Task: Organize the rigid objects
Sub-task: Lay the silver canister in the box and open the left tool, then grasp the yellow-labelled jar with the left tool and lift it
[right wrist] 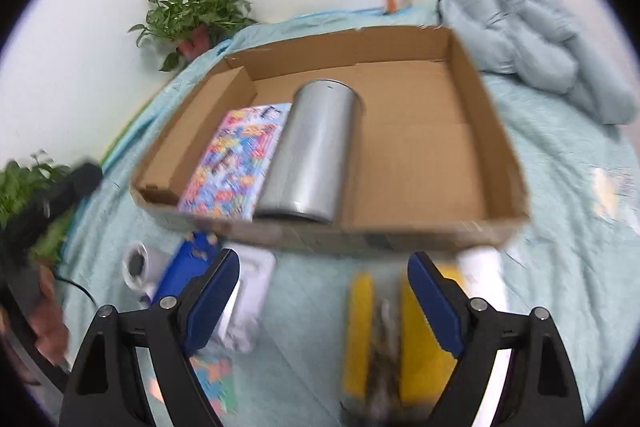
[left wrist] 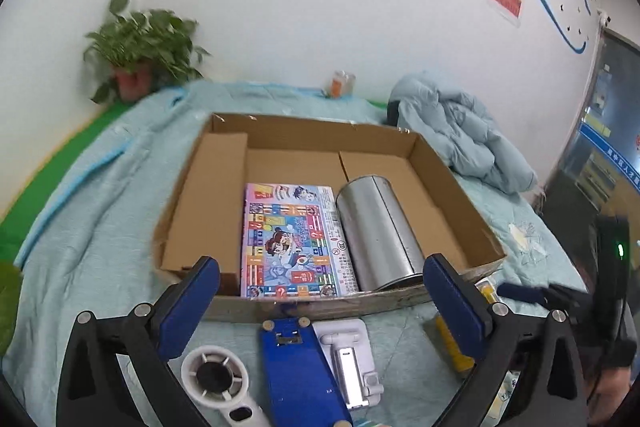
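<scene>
Since the cardboard box (left wrist: 440, 163) already holds the game box (left wrist: 292, 239) and the silver can (left wrist: 380, 231) lying side by side, I think my next job is the yellow thing (right wrist: 420, 331) on the blue cloth (right wrist: 560, 267), just in front of the box. My right gripper (right wrist: 324, 303) is spread wide and holding nothing, and so is my left gripper (left wrist: 320, 287) (it hangs over the blue board (left wrist: 300, 375) and white fan (left wrist: 216, 375)). I should go down slowly, get one finger on each long side, then squeeze and lift it over the low wall to the bare spot right of the can

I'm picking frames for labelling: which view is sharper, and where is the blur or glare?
Left wrist view: mostly sharp, print on the game box readable, soft glare on the metal can. Right wrist view: motion-blurred throughout, worst on the yellow item and cardboard box rim.
</scene>
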A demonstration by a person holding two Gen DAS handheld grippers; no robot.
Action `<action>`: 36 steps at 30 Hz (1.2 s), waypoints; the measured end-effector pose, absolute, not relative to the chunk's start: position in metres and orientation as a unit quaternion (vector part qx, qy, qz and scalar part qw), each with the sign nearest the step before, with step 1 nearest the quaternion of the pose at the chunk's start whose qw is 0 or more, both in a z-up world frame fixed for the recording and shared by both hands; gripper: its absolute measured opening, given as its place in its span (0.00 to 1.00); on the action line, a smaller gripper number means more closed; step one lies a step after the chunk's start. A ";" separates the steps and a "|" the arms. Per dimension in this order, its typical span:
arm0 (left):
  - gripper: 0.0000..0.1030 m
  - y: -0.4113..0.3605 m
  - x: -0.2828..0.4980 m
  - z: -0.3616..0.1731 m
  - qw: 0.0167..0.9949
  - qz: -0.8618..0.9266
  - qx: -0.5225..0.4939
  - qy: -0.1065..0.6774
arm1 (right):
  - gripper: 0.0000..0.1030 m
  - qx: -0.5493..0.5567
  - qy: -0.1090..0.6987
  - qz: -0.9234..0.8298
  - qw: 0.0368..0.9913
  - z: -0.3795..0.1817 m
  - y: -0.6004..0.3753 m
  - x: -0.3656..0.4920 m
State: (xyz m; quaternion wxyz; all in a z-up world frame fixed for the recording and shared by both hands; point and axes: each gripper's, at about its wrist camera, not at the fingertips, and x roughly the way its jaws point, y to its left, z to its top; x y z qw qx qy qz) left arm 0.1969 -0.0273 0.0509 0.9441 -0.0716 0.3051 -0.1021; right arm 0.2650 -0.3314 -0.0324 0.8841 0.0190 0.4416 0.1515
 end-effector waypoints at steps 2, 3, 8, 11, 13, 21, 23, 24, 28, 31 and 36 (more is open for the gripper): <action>0.28 -0.030 0.187 0.049 0.941 -0.114 -0.067 0.310 | 0.41 -0.003 0.426 0.129 0.896 -0.034 -0.332 0.241; 0.05 -0.032 0.185 0.046 0.935 -0.119 -0.061 0.327 | 0.37 -0.012 0.422 0.125 0.898 -0.034 -0.330 0.235; 0.92 -0.044 0.160 0.047 0.936 -0.107 -0.058 0.329 | 0.91 -0.011 0.403 0.143 0.904 -0.034 -0.339 0.203; 0.99 -0.046 0.147 0.048 0.946 -0.094 -0.067 0.302 | 0.94 0.007 0.396 0.135 0.908 -0.033 -0.351 0.195; 0.99 -0.053 0.146 0.042 0.939 -0.112 -0.058 0.319 | 0.94 0.035 0.409 0.137 0.901 -0.036 -0.364 0.200; 0.99 -0.072 0.150 0.024 0.917 -0.146 -0.070 0.365 | 0.94 0.026 0.475 0.131 0.870 -0.067 -0.380 0.232; 0.99 -0.076 0.154 0.021 0.910 -0.161 -0.077 0.375 | 0.91 0.017 0.489 0.120 0.864 -0.075 -0.380 0.240; 0.99 -0.079 0.156 0.019 0.906 -0.169 -0.080 0.380 | 0.83 0.017 0.499 0.122 0.858 -0.080 -0.380 0.244; 0.98 -0.092 0.167 0.007 0.868 -0.239 -0.116 0.419 | 0.81 0.035 0.509 0.128 0.851 -0.084 -0.381 0.237; 0.98 -0.107 0.176 -0.008 0.824 -0.290 -0.151 0.463 | 0.81 0.015 0.511 0.132 0.849 -0.082 -0.377 0.217; 0.95 -0.135 0.182 -0.030 0.767 -0.342 -0.172 0.515 | 0.82 0.013 0.542 0.198 0.817 -0.080 -0.369 0.185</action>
